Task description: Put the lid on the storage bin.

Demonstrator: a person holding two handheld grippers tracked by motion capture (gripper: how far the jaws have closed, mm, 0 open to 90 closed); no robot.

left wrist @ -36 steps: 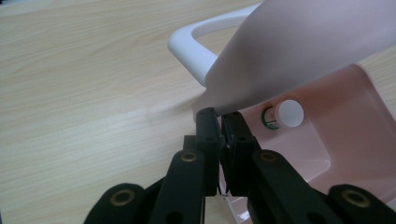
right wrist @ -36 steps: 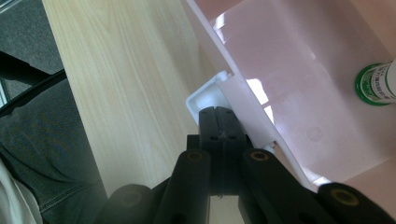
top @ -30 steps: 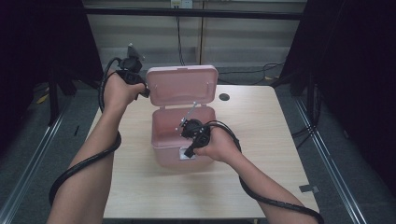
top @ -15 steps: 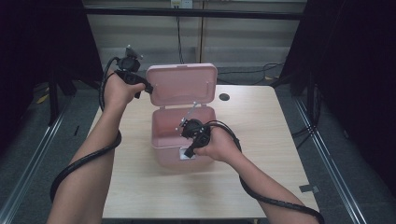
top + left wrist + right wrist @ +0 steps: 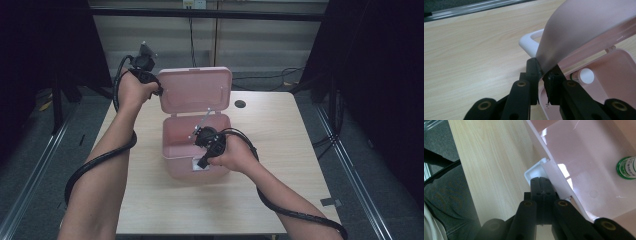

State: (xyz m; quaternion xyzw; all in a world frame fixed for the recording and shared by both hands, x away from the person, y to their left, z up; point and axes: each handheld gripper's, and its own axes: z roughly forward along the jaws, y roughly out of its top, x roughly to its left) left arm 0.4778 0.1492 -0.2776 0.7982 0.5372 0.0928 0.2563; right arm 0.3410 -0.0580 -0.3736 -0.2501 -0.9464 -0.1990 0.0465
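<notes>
Pink box (image 5: 196,150), white handle (image 5: 530,42), woodgrain table (image 5: 280,130)

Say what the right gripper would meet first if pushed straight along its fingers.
Probably the white latch on the pink box front wall: the shut right gripper already sits against it.

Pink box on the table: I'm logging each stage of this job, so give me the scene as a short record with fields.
box: pink box, on wooden table
lid: pink lid, raised upright at the back
left claw: left claw, jaws just closing, pinching the lid's edge
right claw: right claw, shut, at the white latch on the box's front wall
inside: green-capped bottle
</notes>
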